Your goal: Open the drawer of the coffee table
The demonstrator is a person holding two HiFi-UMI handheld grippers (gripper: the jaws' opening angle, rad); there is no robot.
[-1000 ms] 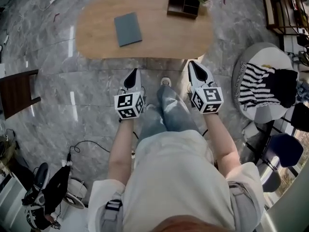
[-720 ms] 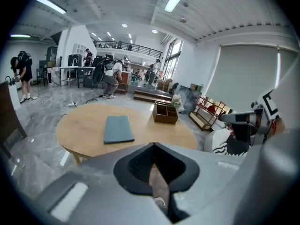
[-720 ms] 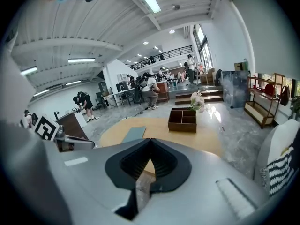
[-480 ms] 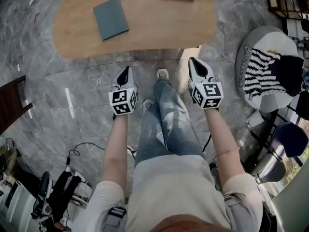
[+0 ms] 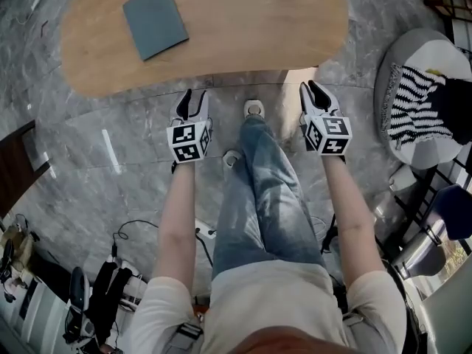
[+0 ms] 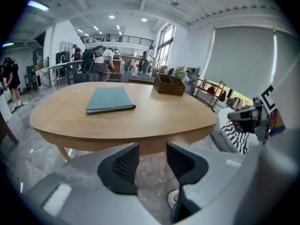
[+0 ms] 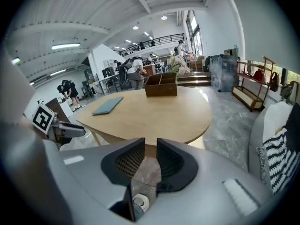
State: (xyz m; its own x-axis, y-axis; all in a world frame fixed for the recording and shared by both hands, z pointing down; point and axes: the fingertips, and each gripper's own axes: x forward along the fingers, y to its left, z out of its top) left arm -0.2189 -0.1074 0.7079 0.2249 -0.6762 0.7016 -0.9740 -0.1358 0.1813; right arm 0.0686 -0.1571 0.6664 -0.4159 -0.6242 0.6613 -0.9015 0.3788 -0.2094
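Observation:
The oval wooden coffee table (image 5: 243, 43) fills the top of the head view, with a grey-blue book (image 5: 155, 19) lying on it. I cannot make out a drawer front or handle in any view. My left gripper (image 5: 194, 102) hangs low in front of the table's near edge, left of the person's legs. My right gripper (image 5: 313, 93) hangs to their right. Both point at the table's rim (image 6: 140, 139), apart from it. The jaws of both have just been opening; the left gripper (image 6: 152, 153) and right gripper (image 7: 151, 146) hold nothing.
A wooden organiser box (image 6: 168, 84) stands at the table's far side. The person's shoes (image 5: 254, 109) are between the grippers. A grey pouf with a striped cloth (image 5: 417, 102) sits right, a dark chair (image 5: 18, 164) left, cables and gear (image 5: 96, 293) at lower left.
Both grippers have sunk and come nearer the table's near edge. Their jaws, shut before, now stand apart. The table looms larger and the box has left the head view.

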